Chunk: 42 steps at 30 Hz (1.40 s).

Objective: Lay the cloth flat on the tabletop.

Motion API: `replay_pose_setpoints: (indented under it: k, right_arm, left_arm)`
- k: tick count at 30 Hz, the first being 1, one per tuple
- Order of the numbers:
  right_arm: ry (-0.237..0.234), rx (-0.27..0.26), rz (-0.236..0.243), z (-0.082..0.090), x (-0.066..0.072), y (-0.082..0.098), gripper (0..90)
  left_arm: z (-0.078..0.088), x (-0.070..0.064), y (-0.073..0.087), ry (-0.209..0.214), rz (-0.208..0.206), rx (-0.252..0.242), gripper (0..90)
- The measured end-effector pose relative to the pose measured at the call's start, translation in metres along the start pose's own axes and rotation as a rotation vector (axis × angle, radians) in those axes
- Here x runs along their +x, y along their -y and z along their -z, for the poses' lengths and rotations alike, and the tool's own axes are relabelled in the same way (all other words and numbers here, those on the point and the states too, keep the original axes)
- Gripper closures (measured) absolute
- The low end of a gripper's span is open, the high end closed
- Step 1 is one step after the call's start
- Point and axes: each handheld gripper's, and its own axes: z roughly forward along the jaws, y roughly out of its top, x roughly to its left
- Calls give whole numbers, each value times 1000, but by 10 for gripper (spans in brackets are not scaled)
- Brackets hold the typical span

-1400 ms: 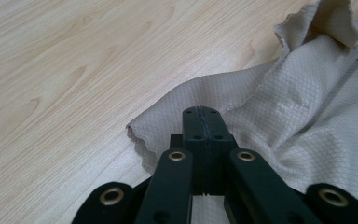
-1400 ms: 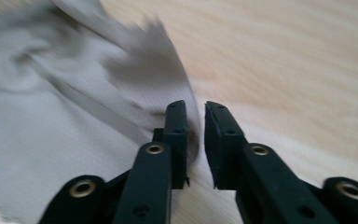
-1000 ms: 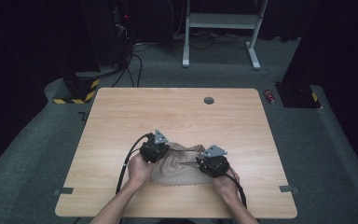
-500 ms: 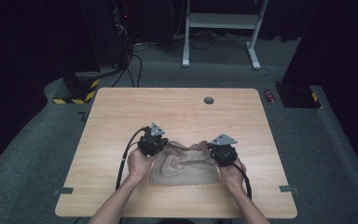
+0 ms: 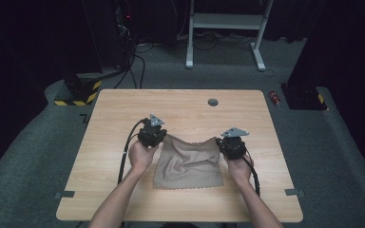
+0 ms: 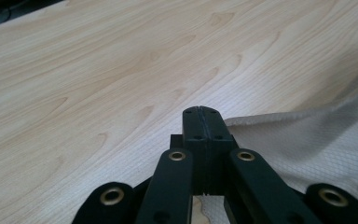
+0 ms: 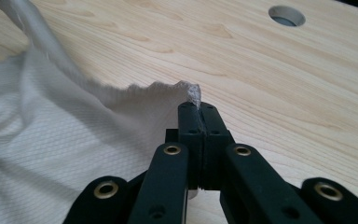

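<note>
A beige cloth lies spread on the wooden table, its two far corners lifted. My left gripper is shut on the far left corner. In the left gripper view the jaws meet, and the cloth runs off to their right. My right gripper is shut on the far right corner. In the right gripper view a scrap of the cloth's scalloped edge pokes out above the shut jaws, and the rest of the cloth sags to the left.
A round cable hole sits near the table's far edge and shows as the cable hole in the right gripper view. Black cables trail from the grippers along the person's forearms. A white desk frame stands on the floor beyond.
Both grippers have moved away from the person and apart, the right one going rightward. The cloth, bunched between them before, now lies stretched out wider and flatter.
</note>
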Motion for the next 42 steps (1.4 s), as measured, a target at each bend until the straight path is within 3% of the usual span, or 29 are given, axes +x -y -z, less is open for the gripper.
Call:
replay_pose_setpoints:
  k: [4, 8, 16, 19, 23, 26, 28, 36, 42]
  right_arm:
    - [10, 18, -25, -8, -7, -5, 894]
    - [24, 76, -31, -23, -12, -7, 894]
    - [60, 123, -61, -48, -17, -3, 880]
    - [65, 130, -79, -52, -19, 0, 781]
    - [61, 99, -77, -45, -21, -2, 738]
    - [25, 73, -64, -34, -15, -5, 718]
    - [6, 64, -31, -26, -9, -4, 712]
    - [-72, 31, -9, 4, 7, 16, 691]
    - [-95, 59, 21, 9, 19, 22, 656]
  left_arm:
    - [-8, 3, -6, -19, 10, 11, 899]
    - [-19, 5, -9, -36, 14, 35, 899]
    - [-43, 11, -10, -73, 33, 110, 895]
    - [-45, 10, -9, -78, 44, 116, 787]
    - [-39, 10, -3, -101, 43, 109, 655]
    - [-31, 10, 4, -70, 74, 93, 587]
    - [-24, 6, 11, -67, 46, 98, 566]
    - [-6, -5, 40, -9, 37, 125, 572]
    - [-6, -14, 51, 5, 18, 153, 592]
